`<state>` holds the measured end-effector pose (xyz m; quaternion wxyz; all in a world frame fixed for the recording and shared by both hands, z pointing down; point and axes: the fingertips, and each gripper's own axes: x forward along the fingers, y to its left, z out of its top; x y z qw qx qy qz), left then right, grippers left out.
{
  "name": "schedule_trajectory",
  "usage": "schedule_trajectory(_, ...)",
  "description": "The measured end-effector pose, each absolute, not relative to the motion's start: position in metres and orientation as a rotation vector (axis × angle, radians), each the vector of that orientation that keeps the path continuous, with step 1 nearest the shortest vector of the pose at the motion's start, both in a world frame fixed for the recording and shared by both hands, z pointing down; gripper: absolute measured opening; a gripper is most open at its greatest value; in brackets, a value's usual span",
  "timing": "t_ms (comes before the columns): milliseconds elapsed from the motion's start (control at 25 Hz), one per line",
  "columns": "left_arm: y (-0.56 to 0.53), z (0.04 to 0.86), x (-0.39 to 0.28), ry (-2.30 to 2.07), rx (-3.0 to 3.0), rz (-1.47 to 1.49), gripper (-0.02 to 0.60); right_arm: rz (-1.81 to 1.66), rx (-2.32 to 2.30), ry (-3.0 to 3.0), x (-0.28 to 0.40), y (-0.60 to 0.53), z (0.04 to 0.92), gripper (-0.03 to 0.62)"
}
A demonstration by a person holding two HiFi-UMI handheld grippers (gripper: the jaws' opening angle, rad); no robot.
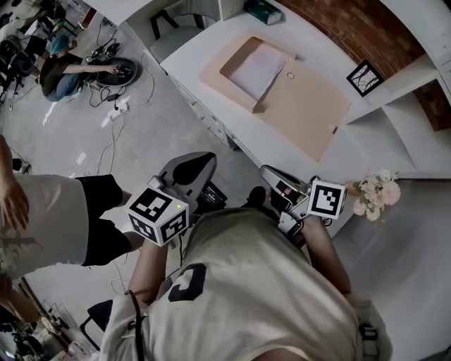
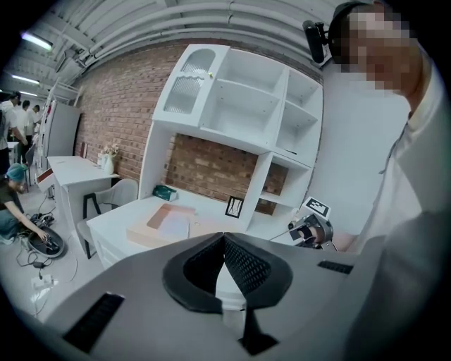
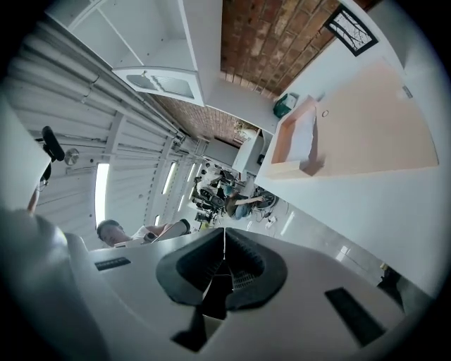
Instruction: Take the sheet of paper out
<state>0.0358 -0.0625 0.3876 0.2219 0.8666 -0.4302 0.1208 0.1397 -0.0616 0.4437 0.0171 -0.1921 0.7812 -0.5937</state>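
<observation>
1. Two tongs sit low in the head view, close to our body and well apart from the bench, which fills the upper middle of that frame.
2. Our left tongs are pressed together at the tips, with nothing between them. They point toward the bench and the white shelf unit against the brick wall.
3. Our right tongs are also pressed together and empty. Their view is rolled, so the bench runs across the upper right of that frame.
4. On the bench lies a flat cardboard box with its lid folded open to the right.
5. The sheet of paper lies flat inside the box's tray, pale against the tan card. Neither tongs touch it.
6. Near the box stand a small framed picture to the right and a green tissue box at the top edge.
7. A bunch of pale flowers shows at the right of the head view, just beside our right marker cube.
8. At upper left a person crouches on the floor among cables.
</observation>
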Motion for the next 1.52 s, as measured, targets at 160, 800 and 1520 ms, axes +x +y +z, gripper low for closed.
schedule_trajectory(160,-0.073,0.387,0.061,-1.200,2.383,0.343,0.018,-1.871,-0.586,2.422,0.161,-0.077,0.447,0.028)
schedule_trajectory(800,-0.093,0.397,0.057,-1.360,2.277,0.345,0.017,-1.858,-0.554,2.406,0.167,-0.159,0.449,0.028)
schedule_trajectory(1520,-0.151,0.396,-0.051,-1.405,2.262,0.130,0.018,-1.712,-0.639,2.552,0.086,-0.234,0.433,0.028)
